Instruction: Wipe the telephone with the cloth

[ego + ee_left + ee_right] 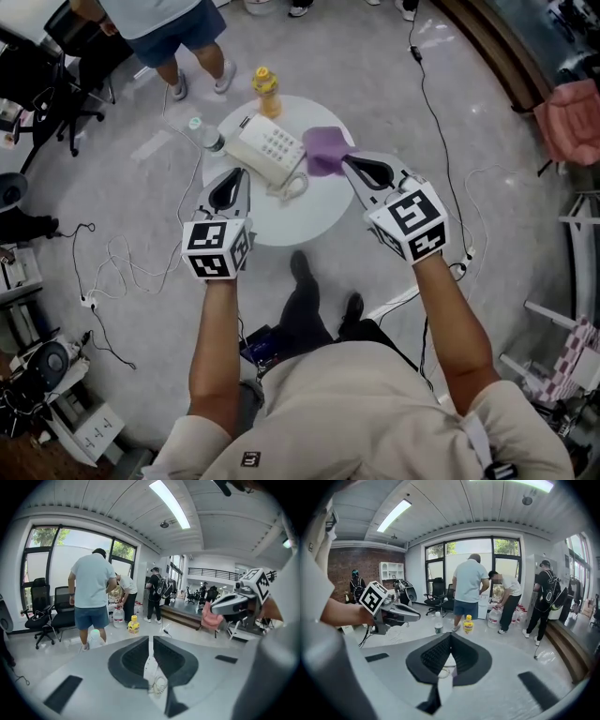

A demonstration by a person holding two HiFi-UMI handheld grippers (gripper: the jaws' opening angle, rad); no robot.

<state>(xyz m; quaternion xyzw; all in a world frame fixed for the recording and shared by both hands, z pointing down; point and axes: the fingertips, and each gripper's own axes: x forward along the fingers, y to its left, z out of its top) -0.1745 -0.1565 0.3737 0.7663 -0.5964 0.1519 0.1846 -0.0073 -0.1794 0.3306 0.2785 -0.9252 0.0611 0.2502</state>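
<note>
On the grey floor (487, 56) below the head camera, by descending size:

1. Round white table (281, 234), directly ahead of the person wearing the rig; it carries every item of the task.
2. Bystander in blue shorts (173, 28), standing beyond the table's far left side. The gripper views show two more people behind, bent over large water jugs (494, 617).
3. Black office chair (56, 103), far left, well apart from the table.
4. Pink fabric (567, 122), draped at the right edge of the room.
5. Loose cables (122, 262), trailing across the floor left of the table.
6. Telephone (267, 150), white with a keypad, lying at an angle on the far half of the table, handset on its cradle.
7. Left gripper (241, 173), above the table's near left part, tip just short of the telephone. Jaws together, nothing between them.
8. Right gripper (345, 159), above the table's right side, tip showing at the cloth's edge; contact cannot be told. Jaws together, nothing held.
9. Cloth (323, 150), purple, crumpled, on the table just right of the telephone and touching it.
10. Clear bottle (204, 134), green cap, at the table's left rim.
11. Yellow bottle (265, 91), at the far rim.
12. Coiled cord (295, 185), white, at the telephone's near corner.
</note>
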